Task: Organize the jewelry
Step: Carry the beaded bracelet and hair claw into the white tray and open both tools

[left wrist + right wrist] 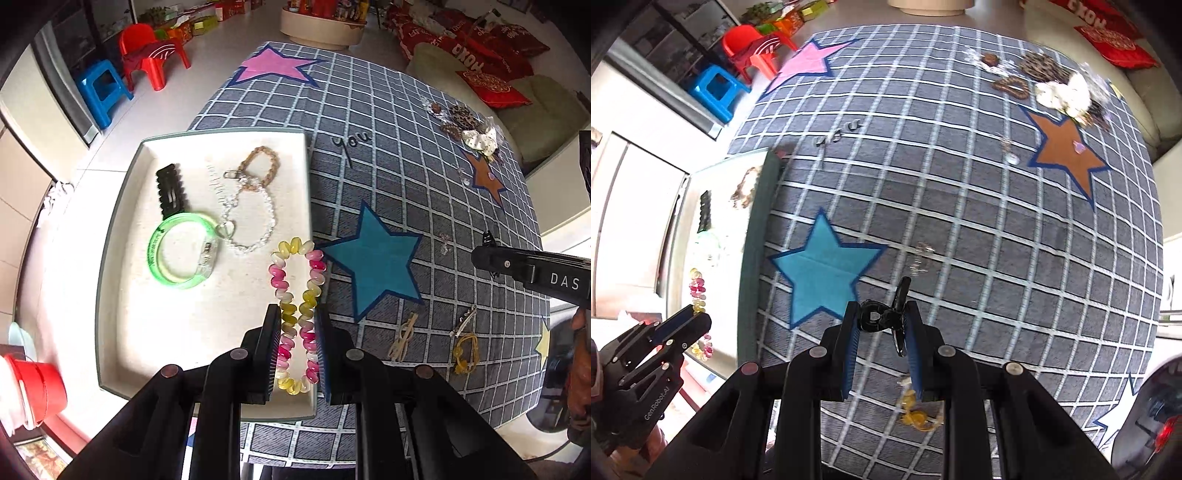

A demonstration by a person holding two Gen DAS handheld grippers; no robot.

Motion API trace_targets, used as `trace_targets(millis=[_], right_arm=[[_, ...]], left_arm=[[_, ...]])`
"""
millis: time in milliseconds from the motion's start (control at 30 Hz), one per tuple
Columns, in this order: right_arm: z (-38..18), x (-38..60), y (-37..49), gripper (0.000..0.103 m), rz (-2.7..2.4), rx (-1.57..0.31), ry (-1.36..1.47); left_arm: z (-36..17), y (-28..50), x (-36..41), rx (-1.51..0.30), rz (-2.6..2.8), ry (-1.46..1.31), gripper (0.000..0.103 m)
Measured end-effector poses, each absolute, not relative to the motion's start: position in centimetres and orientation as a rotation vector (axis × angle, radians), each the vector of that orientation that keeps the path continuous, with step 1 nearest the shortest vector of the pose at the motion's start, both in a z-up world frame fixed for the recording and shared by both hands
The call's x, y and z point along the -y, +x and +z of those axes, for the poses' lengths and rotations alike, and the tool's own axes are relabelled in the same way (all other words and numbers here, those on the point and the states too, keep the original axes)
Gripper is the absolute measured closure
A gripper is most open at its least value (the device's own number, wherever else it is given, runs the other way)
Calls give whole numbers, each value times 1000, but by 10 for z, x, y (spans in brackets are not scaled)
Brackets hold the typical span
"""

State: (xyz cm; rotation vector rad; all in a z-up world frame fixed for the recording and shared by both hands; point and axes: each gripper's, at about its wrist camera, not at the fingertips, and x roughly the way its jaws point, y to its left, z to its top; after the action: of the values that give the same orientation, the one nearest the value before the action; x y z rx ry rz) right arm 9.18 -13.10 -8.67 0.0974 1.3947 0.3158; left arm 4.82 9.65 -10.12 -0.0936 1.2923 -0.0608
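My left gripper is shut on a pink, yellow and white spiral bracelet and holds it over the right side of the white tray. The tray holds a black hair clip, a green bangle, a clear bead bracelet and a tan braided bracelet. My right gripper is shut on a black hair claw above the checked cloth, right of the tray. It also shows in the left wrist view.
Loose pieces lie on the cloth: a yellow cord bracelet, a silver clip, a beige clip, a small clear piece, and a pile with leopard and white scrunchies at the far right. A red cup stands left of the tray.
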Motion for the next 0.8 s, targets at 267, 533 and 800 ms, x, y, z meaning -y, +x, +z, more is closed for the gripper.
trace_targets(millis=[267, 533, 800], right_arm=[[-78, 58, 97, 77, 463, -1387, 10], [-91, -19, 101, 77, 615, -1407, -72], [-121, -68, 95, 77, 684, -1464, -148]], left_arm=[[-108, 34, -155, -1287, 73, -164, 78], [-132, 28, -200, -1307, 187, -216, 78], [-160, 32, -220, -1332, 245, -254, 78]])
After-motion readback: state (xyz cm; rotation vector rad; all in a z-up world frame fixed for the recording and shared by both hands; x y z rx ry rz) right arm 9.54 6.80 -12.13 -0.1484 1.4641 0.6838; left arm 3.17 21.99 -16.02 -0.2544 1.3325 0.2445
